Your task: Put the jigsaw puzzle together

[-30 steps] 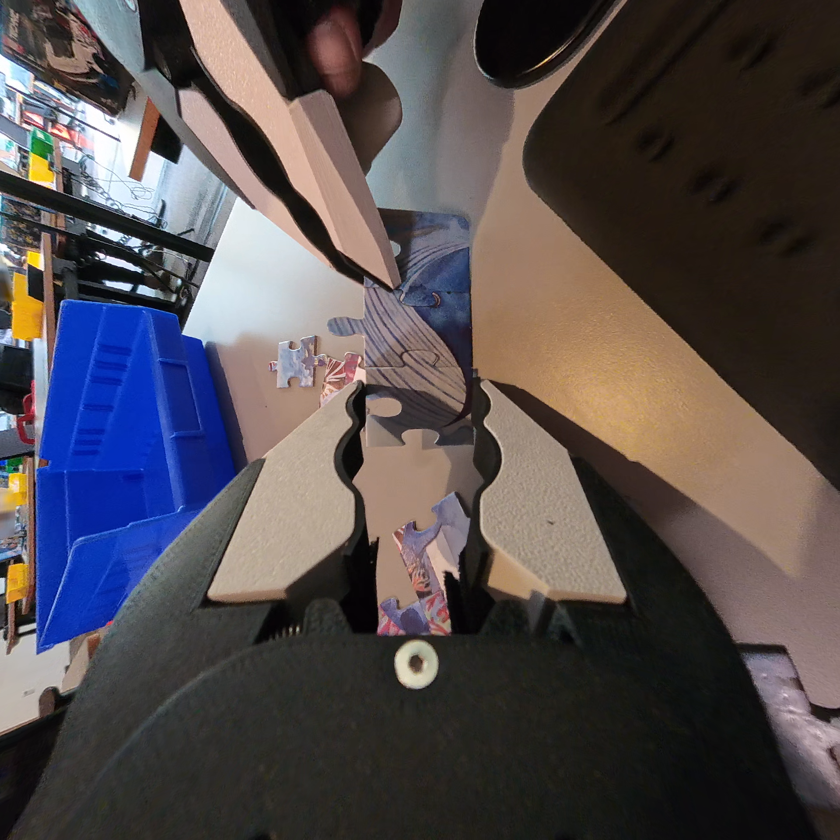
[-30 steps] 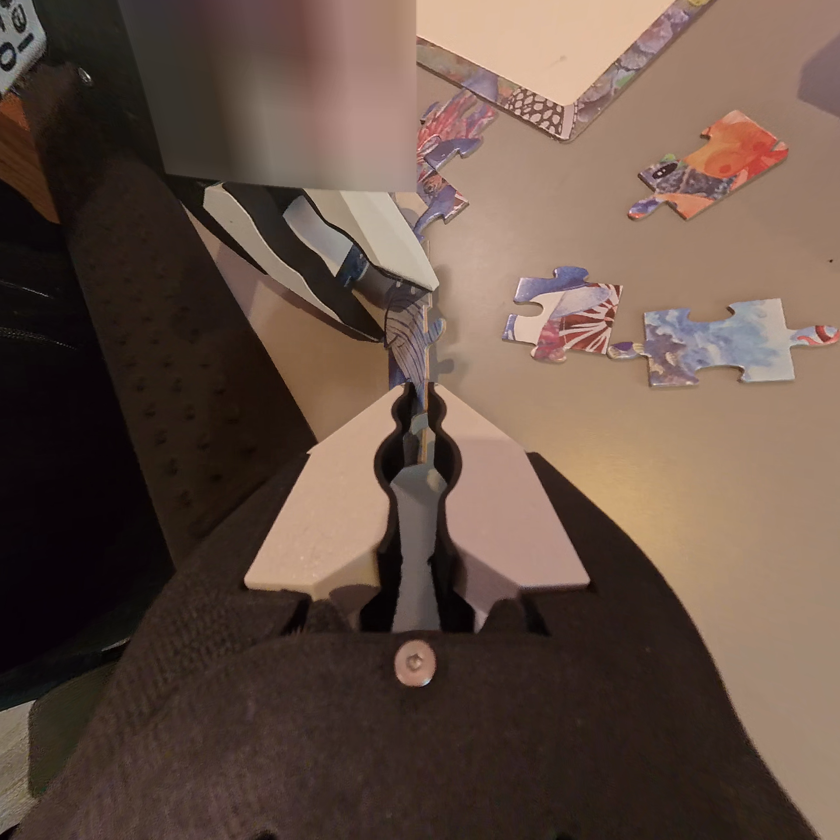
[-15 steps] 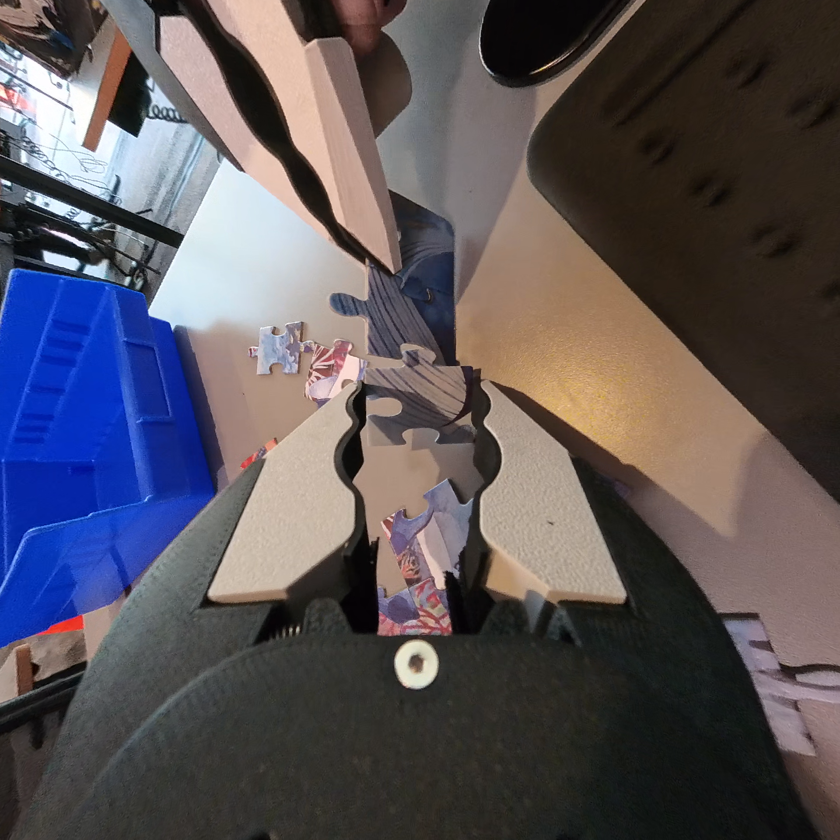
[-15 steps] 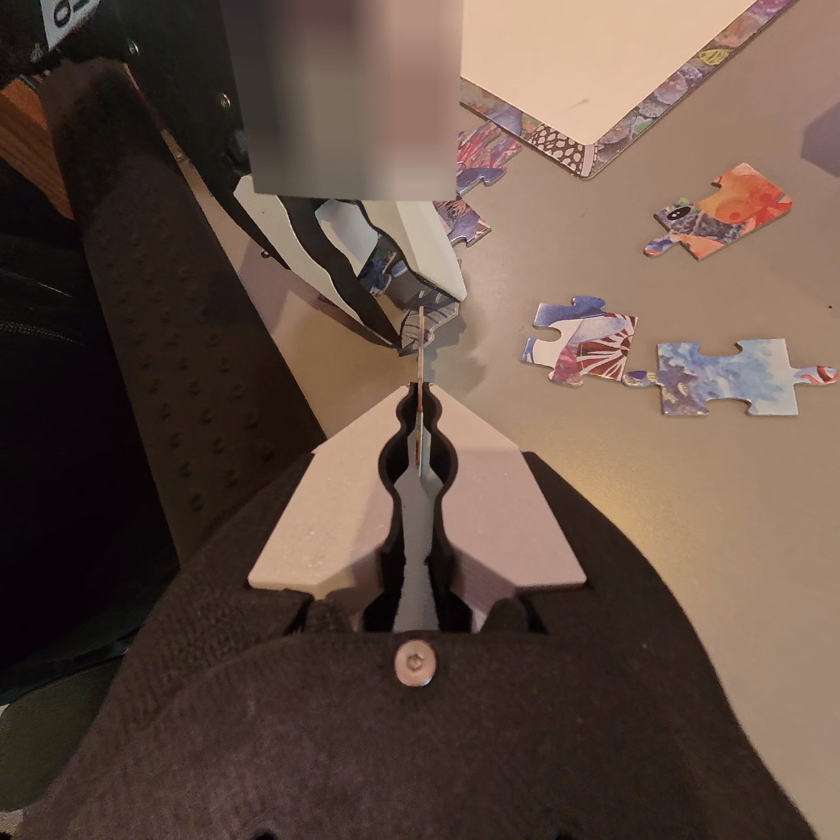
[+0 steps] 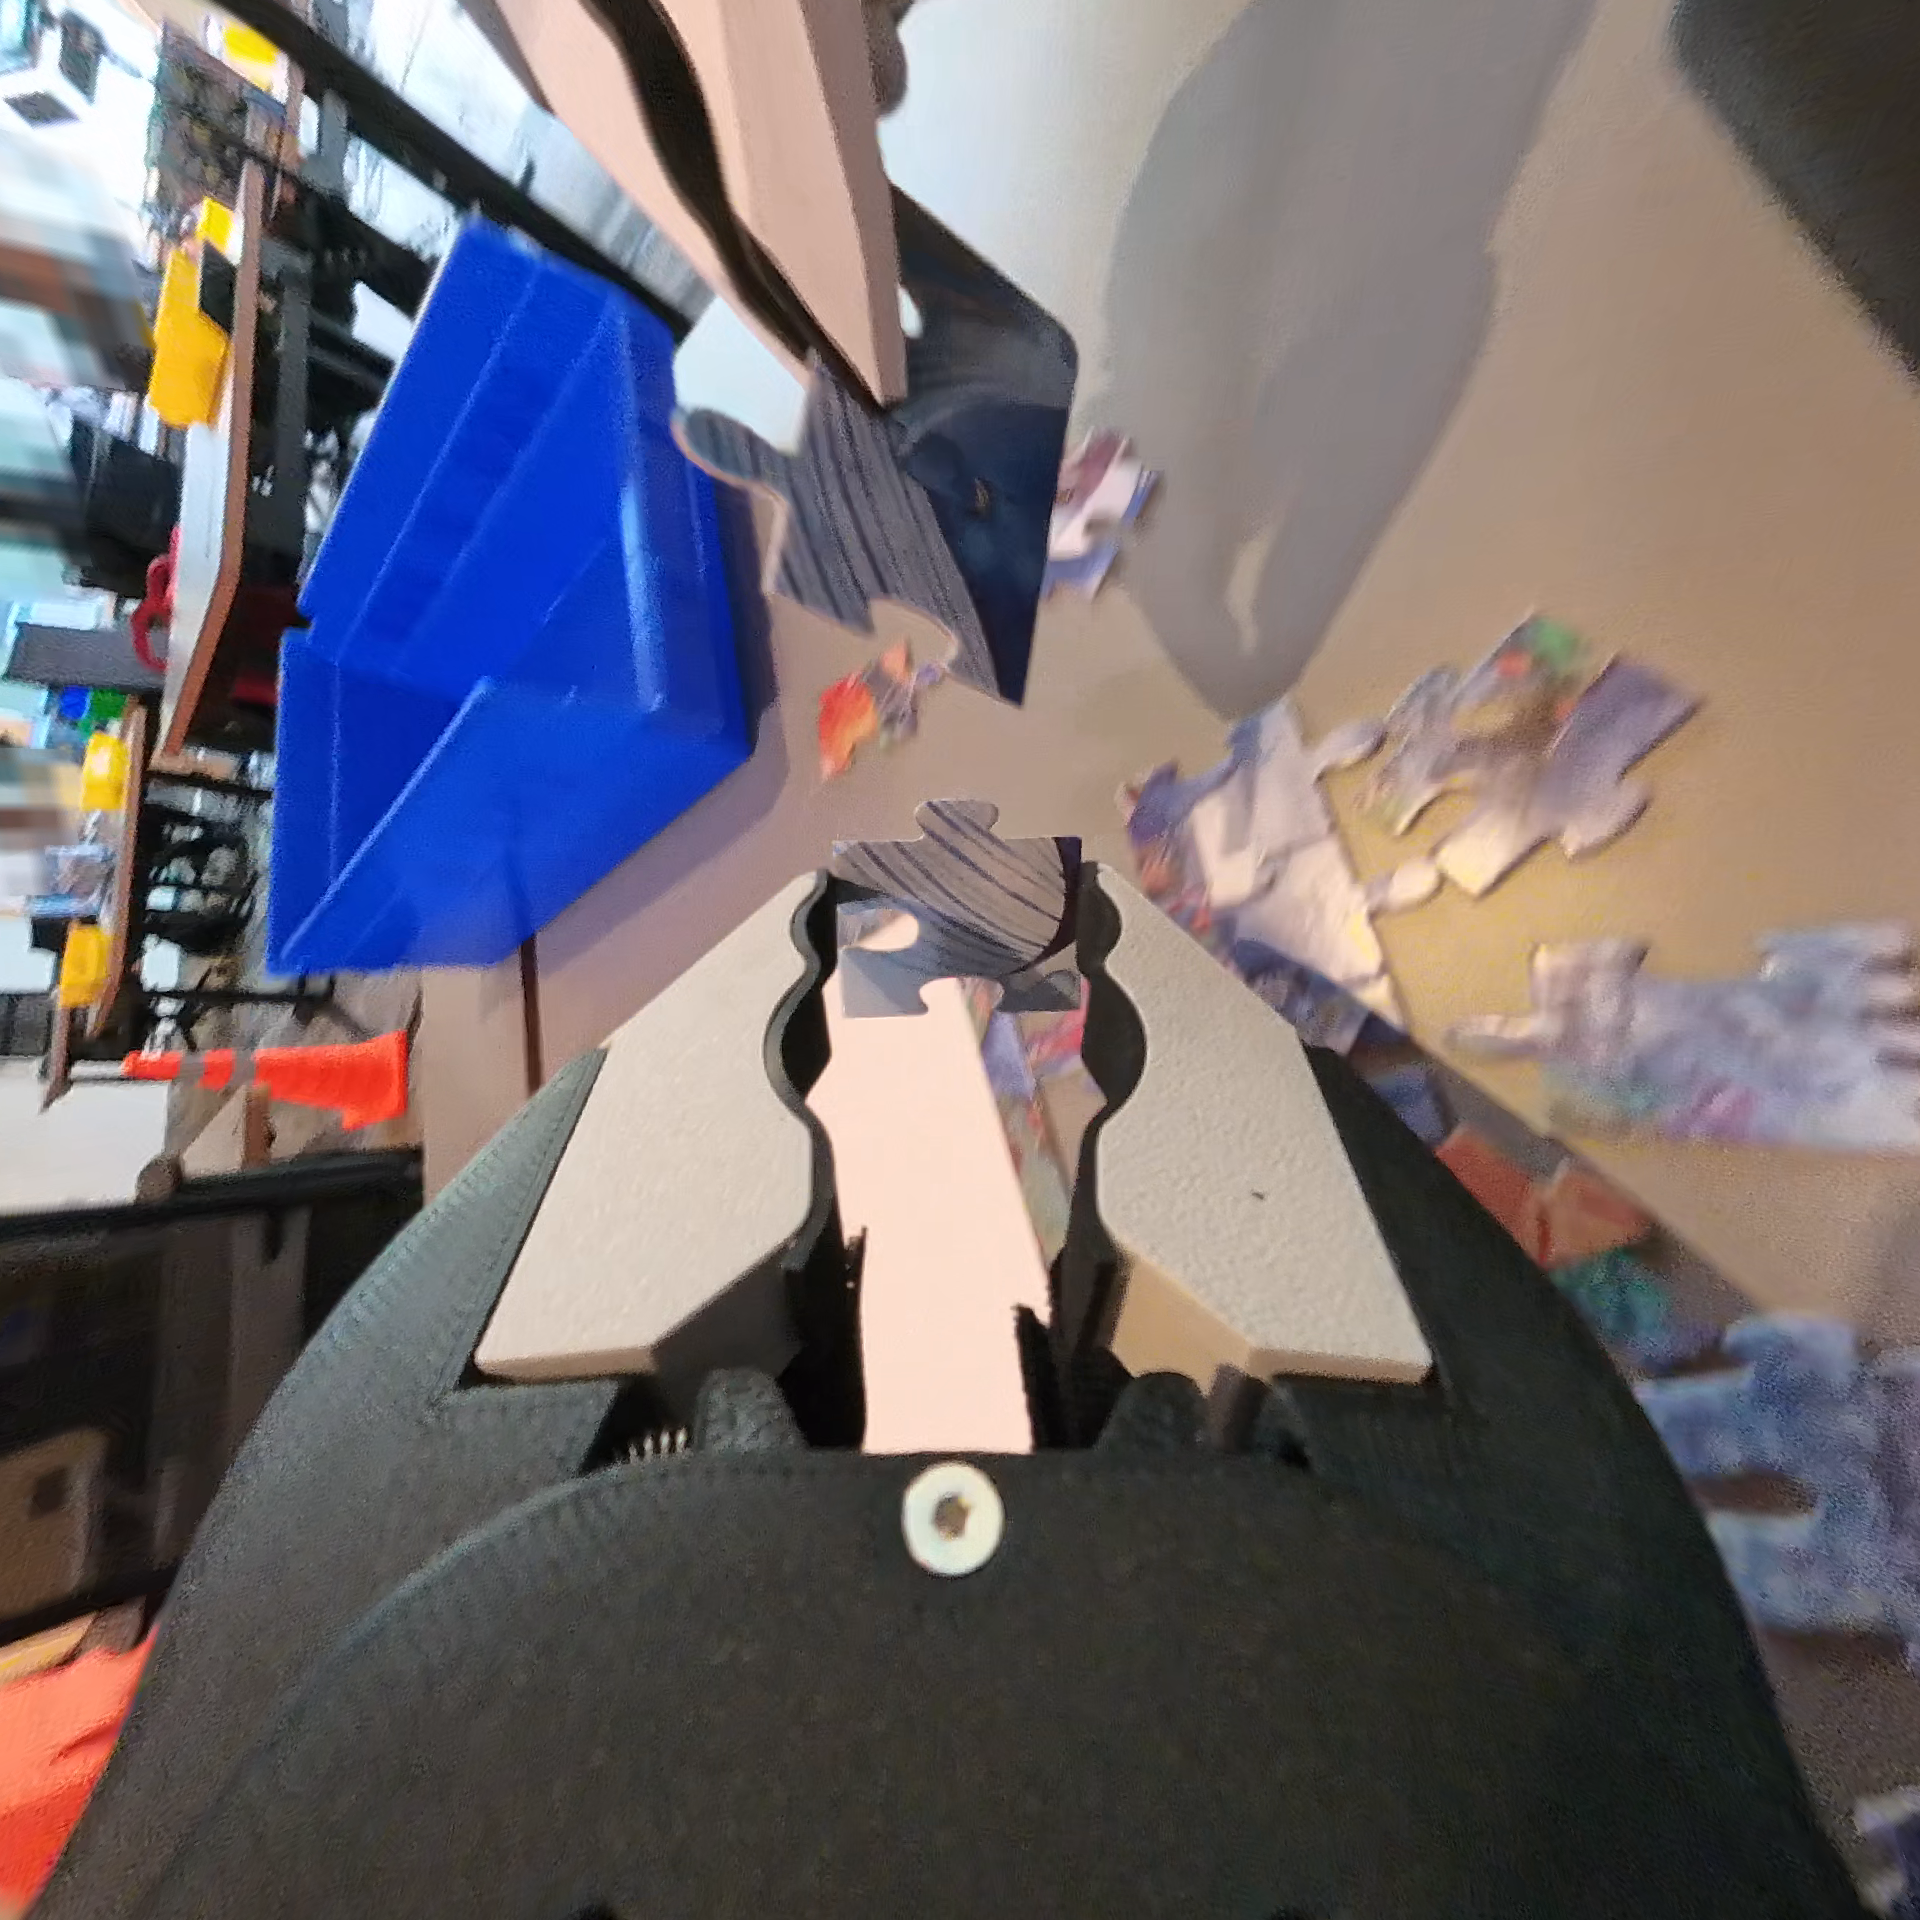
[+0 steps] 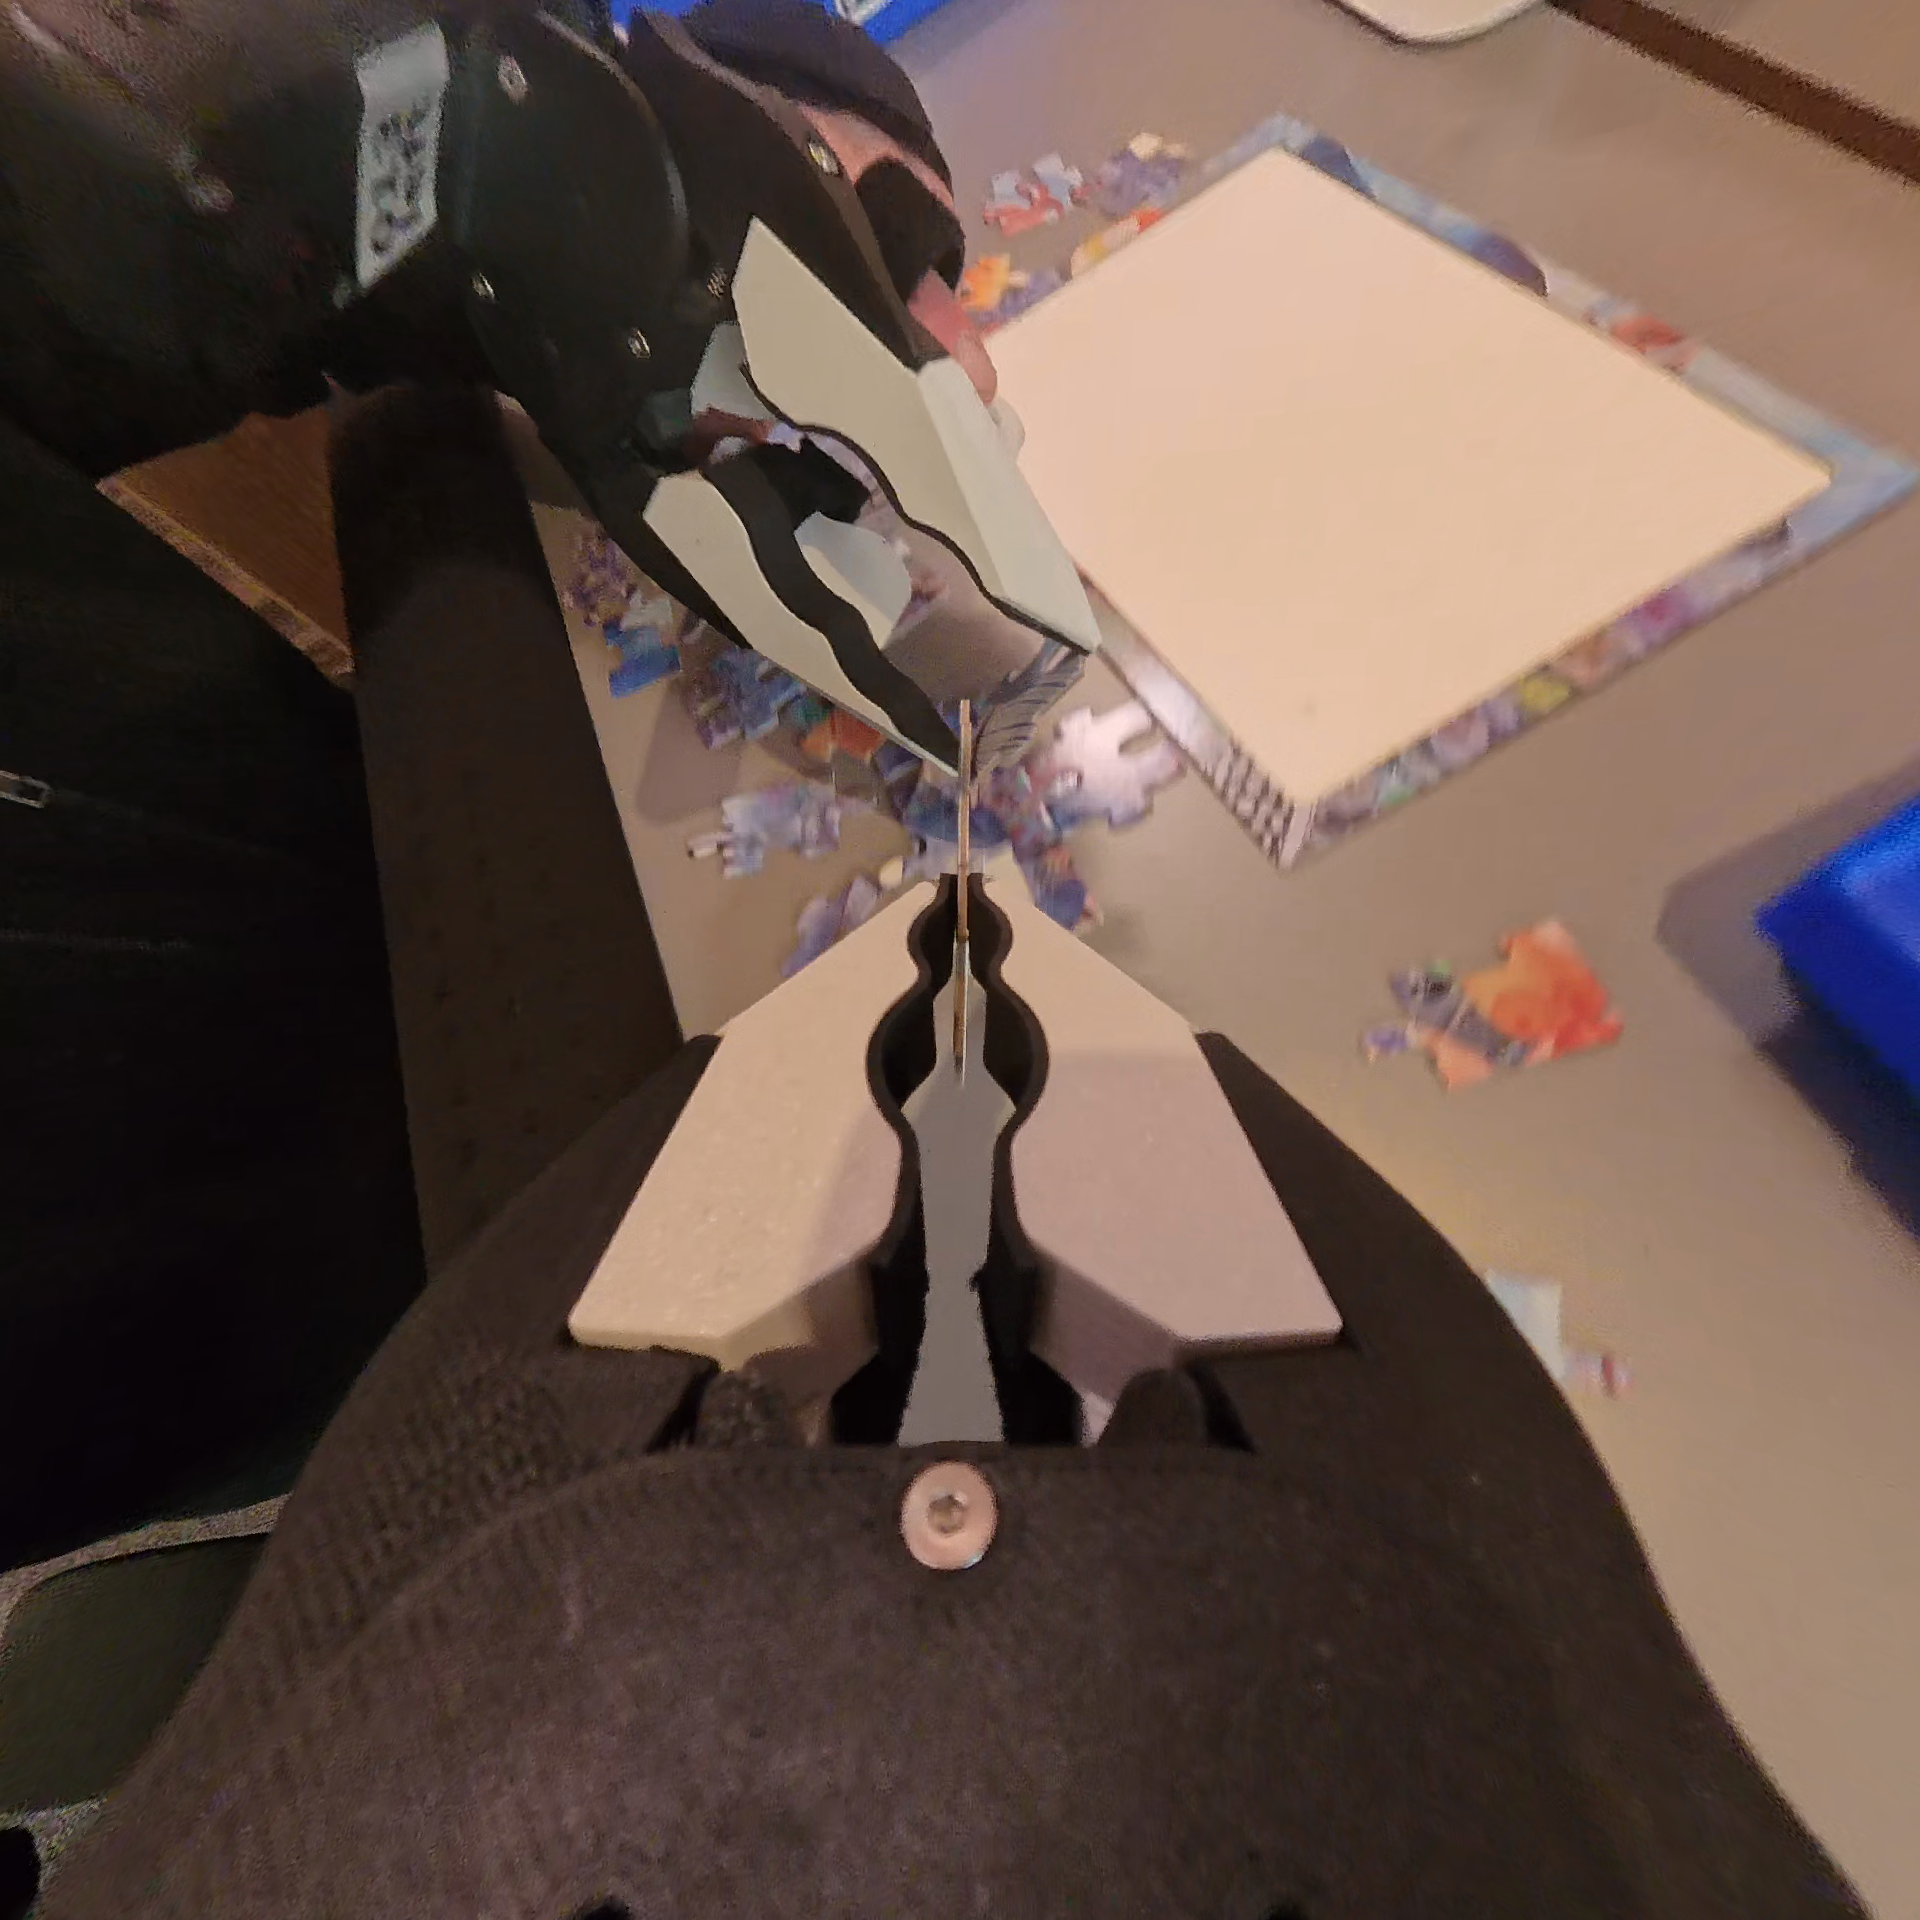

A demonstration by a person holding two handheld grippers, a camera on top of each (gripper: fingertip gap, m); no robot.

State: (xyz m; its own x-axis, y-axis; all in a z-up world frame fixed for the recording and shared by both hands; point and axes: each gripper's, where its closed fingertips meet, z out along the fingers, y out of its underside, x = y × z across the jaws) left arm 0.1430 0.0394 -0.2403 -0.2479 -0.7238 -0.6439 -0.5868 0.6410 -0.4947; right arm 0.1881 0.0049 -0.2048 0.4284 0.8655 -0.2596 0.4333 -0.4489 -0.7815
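1. The left gripper (image 5: 956, 883) grips a striped blue-and-white puzzle piece (image 5: 951, 920) across its width, its two pale fingers (image 5: 675, 1122) pressed on the piece's opposite side edges, so the piece spans the gap between the tips with its knob pointing away from the camera.

2. The right gripper (image 6: 964, 888) has its fingers closed almost together on a larger joined section (image 5: 925, 499) of the same striped whale-like pattern, held on edge; in the right wrist view it shows only as a thin cardboard sliver (image 6: 966, 831) rising from the fingertips.

3. In the left wrist view the two held parts are apart, with a clear gap of air between the small piece's knob and the lower edge of the larger section; both hang above the desk (image 6: 1455, 1195).

4. The puzzle frame (image 6: 1621, 634), a patterned border around a blank cream board, lies flat toward the desk's far edge in the right wrist view, and none of its inner field is filled.

5. Loose pieces (image 6: 790, 821) are heaped just off the frame's near-left corner; an orange piece (image 6: 1507, 1008) lies alone nearer the right edge of the desk.

6. A blue bin (image 5: 499, 613) stands beyond the pieces toward the desk's far side; motion blur softens this part of the view, so it probably rests on the desk itself.
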